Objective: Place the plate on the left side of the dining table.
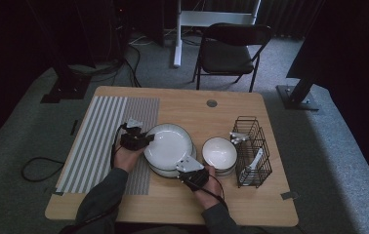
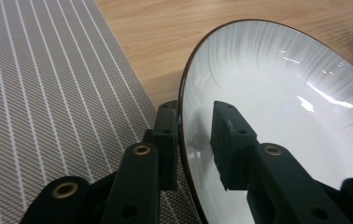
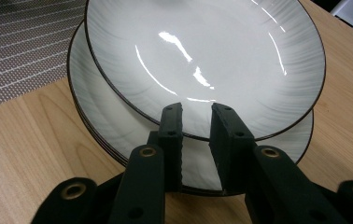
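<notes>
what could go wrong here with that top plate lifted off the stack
The left gripper straddles the top plate rim with a gap at the inner jaw, so the plate could slip and tilt. The right gripper sits at the near rim only; a drop would hit the plate stack or the bowls.

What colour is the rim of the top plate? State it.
The top plate is white with a thin dark brown rim; the right gripper view shows it best.
</notes>
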### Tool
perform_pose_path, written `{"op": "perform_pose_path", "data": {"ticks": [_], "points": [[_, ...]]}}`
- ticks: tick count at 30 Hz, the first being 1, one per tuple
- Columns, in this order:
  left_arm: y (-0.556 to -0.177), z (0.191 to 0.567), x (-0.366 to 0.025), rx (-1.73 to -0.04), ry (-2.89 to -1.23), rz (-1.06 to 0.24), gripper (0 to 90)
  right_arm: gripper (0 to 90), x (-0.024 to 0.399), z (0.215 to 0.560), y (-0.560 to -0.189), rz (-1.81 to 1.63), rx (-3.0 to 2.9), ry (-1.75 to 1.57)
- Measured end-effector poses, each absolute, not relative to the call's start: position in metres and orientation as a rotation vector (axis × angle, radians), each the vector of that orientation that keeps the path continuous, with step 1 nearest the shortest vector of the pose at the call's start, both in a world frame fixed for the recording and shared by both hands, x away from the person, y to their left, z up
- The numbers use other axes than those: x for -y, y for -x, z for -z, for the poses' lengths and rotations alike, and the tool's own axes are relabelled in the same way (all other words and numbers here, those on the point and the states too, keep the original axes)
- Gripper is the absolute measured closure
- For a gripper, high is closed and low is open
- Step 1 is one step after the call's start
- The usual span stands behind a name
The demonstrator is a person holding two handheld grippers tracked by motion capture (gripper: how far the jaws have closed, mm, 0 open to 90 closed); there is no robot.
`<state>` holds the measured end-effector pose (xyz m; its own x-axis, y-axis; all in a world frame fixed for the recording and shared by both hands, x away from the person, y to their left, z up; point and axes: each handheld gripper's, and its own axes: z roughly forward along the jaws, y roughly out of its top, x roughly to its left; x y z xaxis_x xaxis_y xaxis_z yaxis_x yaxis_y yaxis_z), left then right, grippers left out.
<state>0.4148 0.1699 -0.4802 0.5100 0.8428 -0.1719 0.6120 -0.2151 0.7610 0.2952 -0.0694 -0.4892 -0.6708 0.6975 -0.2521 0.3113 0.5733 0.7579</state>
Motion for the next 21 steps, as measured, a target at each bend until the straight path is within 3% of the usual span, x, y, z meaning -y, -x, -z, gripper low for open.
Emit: {"op": "perform_pose_path", "data": {"ticks": [8,21], "points": [[-0.417,0.484,-0.172,-1.209,-1.897,-0.289,70.8,75.0,0.069,0.489,-0.294,-0.946,-2.263,-0.799],[-0.416,0.486,-0.181,-1.267,-1.751,-0.198,80.2,75.4,0.069,0.491,-0.293,-0.955,-2.258,-0.792]]}}
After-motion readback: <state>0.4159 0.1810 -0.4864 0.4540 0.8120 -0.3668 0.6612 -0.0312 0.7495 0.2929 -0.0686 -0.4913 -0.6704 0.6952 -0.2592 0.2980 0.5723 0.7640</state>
